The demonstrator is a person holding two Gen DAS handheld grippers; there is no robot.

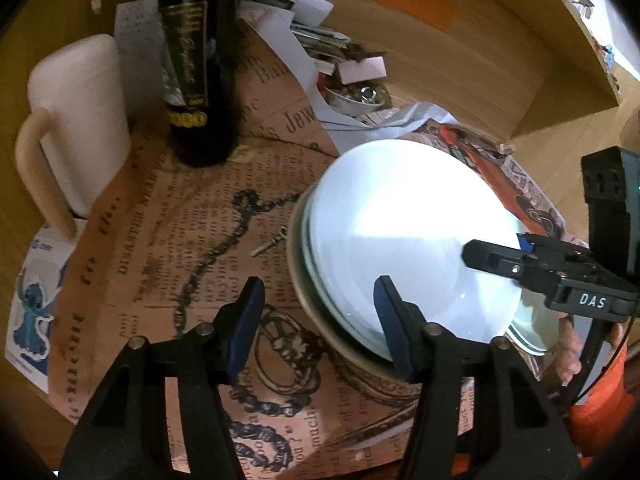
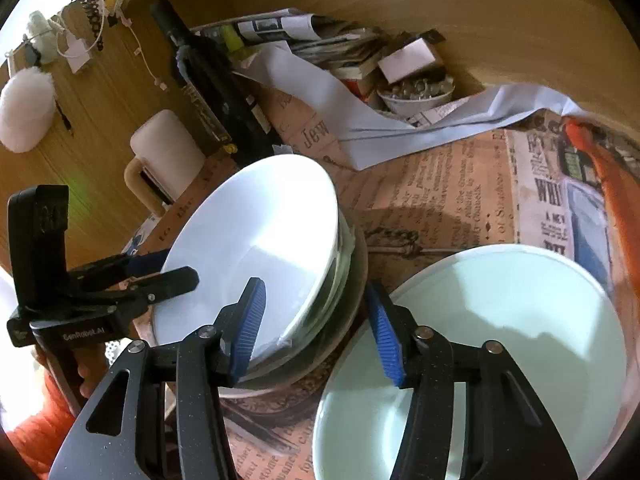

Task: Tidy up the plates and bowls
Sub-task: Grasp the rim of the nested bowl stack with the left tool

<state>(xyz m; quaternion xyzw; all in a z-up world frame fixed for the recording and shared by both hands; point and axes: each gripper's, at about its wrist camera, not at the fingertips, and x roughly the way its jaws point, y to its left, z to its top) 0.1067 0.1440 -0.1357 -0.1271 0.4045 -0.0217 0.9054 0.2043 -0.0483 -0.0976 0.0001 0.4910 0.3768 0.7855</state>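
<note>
A white bowl (image 1: 412, 232) tops a stack, resting on a clear glass dish (image 2: 344, 280) inside a brown bowl (image 1: 320, 320). The stack stands on newspaper-print paper. My left gripper (image 1: 320, 320) is open and straddles the stack's near rim, with one blue pad outside and one over the white bowl. My right gripper (image 2: 318, 332) is open too and straddles the opposite rim. Each gripper shows in the other's view: the right gripper (image 1: 492, 248) over the bowl's edge, the left gripper (image 2: 176, 266) likewise. A pale green plate (image 2: 500, 340) lies beside the stack.
A dark bottle (image 1: 200, 80) and a white mug (image 1: 80, 120) stand behind the stack. A small bowl of trinkets (image 2: 416, 96), folded newspapers (image 2: 320, 36) and white paper (image 2: 360, 120) crowd the back by the wooden wall (image 1: 480, 60). A person's hand (image 1: 568, 344) holds the right gripper.
</note>
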